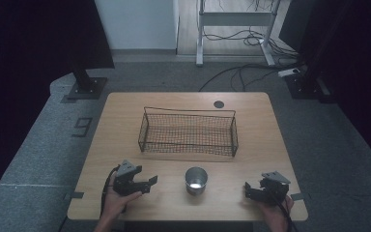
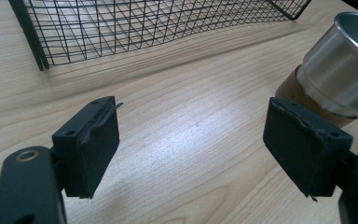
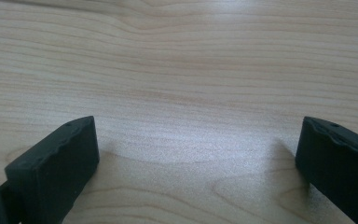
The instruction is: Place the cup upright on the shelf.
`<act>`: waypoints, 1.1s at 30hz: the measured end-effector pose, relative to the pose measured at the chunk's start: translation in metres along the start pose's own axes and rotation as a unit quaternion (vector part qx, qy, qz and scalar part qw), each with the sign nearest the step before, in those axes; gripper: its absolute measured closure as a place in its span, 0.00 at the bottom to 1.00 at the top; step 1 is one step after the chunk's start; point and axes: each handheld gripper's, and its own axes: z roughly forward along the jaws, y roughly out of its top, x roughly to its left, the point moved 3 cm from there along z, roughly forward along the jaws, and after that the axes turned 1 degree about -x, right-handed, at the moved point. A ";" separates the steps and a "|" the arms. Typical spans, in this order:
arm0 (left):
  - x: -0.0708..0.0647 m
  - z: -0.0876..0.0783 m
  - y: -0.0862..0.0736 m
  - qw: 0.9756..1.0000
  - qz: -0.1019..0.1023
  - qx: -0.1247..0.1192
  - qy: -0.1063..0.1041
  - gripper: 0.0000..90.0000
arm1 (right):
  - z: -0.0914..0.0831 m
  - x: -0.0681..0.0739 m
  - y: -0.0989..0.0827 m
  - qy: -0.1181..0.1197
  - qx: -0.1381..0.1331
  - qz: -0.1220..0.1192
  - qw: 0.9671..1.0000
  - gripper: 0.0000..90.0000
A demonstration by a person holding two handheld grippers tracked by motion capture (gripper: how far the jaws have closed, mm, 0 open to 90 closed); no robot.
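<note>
— Where is the metal cup [image 1: 196, 180]?

— On the near part of the wooden table [image 1: 125, 125], upright, mouth up. It stands in front of the wire basket [image 1: 188, 112], close to the basket's near wall but apart from it. Nothing touches it.

— And the grippers?

— One on each side of the cup, both low over the tabletop. The left gripper [image 1: 149, 182] is near the cup's left side, jaws pointing toward it. In the left gripper view the jaws stand wide apart with bare wood between them; the cup sits just beyond the right-hand jaw – not between the two – and shows a brown band under its steel wall. The basket's mesh runs across the top of that view.

— The right one?

— The right gripper [image 1: 248, 189] is farther from the cup, near the table's near right corner, its jaws turned toward the cup. In the right gripper view they are spread wide too, with plain wood grain between and ahead of them. It holds nothing.

— The hands?

— The left hand [image 1: 116, 200] and right hand [image 1: 273, 212] come in from the table's near edge, each wrapped around its gripper's back, with a black cable trailing beside the wrist.
</note>
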 end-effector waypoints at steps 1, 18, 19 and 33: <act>0.000 0.000 0.000 1.000 0.000 0.000 0.000 0.21 | 0.000 0.000 0.000 0.000 0.000 0.000 1.000 0.00; 0.000 -0.005 0.006 1.000 0.005 -0.013 0.013 0.21 | 0.008 -0.003 0.008 0.008 0.003 -0.008 1.000 0.00; -0.001 -0.006 0.007 1.000 0.007 -0.015 0.013 0.20 | 0.008 -0.003 0.008 0.009 0.004 -0.009 1.000 0.00; -0.032 -0.006 0.037 0.999 0.015 -0.027 -0.011 0.18 | 0.008 -0.007 0.008 0.018 0.002 -0.016 1.000 0.01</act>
